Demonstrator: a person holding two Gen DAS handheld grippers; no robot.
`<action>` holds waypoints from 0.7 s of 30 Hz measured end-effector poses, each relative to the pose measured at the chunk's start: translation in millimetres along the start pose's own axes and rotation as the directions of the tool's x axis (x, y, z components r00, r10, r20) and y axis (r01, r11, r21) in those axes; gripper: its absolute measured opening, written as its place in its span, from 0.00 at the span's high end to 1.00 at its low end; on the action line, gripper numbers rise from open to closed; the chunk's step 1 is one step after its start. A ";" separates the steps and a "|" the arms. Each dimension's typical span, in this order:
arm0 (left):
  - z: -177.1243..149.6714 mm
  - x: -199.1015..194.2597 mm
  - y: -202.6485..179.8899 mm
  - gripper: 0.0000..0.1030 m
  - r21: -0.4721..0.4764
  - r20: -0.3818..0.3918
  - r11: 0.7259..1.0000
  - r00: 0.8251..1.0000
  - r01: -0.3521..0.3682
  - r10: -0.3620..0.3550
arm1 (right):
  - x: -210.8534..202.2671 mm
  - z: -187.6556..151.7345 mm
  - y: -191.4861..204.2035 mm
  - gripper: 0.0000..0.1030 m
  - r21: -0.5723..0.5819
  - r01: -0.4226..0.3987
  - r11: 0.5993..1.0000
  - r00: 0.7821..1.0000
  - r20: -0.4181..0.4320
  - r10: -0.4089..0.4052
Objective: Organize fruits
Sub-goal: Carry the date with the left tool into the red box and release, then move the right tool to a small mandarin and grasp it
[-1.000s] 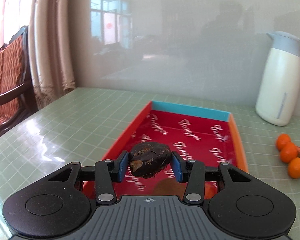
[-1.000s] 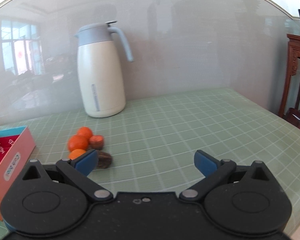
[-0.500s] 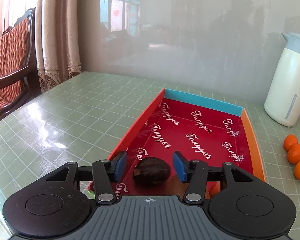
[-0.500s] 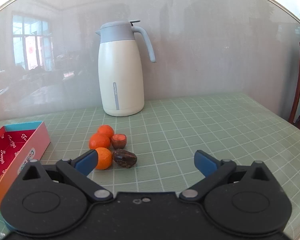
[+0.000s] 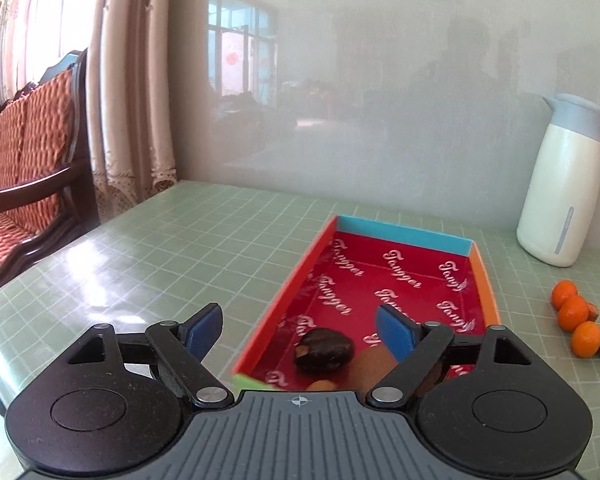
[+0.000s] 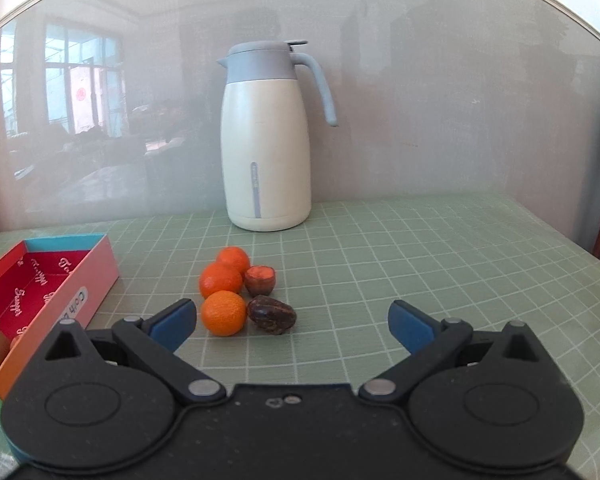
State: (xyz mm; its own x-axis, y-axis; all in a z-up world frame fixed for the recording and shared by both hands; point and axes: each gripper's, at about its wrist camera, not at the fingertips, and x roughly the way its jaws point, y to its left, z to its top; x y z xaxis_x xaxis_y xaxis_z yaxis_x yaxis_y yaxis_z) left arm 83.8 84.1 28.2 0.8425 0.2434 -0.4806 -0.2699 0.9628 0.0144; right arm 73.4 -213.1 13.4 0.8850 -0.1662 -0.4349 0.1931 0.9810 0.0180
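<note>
Left wrist view: left gripper tilted down over red box, jaws opening, clear of dark fruit lying crosswise. Right gripper spread wide, empty

A box is set at the left of the table, with a jug behind and to its right, by the wall. Five fruits are clustered on the table between box and jug. More fruit is seen in the box's near end.
</note>
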 end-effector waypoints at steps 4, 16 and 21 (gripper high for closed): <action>-4.5 -4.4 20.5 0.19 -0.046 -0.020 0.999 1.000 -0.019 0.018 | 1.0 -1.5 9.1 0.01 -0.035 -0.018 0.999 1.000 0.006 0.018; -13.3 -19.2 48.6 0.10 -0.097 0.025 0.993 0.998 -0.060 0.063 | 10.7 -2.3 29.1 0.25 -0.058 -0.086 0.995 0.996 -0.024 0.085; -16.8 -20.8 61.7 0.09 -0.117 0.020 0.991 0.997 -0.070 0.073 | 19.4 -2.1 35.3 0.27 -0.039 -0.112 0.993 0.993 -0.053 0.110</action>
State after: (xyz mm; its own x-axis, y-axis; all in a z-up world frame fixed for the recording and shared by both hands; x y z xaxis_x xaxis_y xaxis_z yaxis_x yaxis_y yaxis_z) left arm 41.8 136.5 24.4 0.8299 0.3154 -0.4603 -0.3812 0.9229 -0.0549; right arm 96.5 -181.4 3.7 0.8773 -0.0522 -0.4771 0.0766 0.9966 0.0317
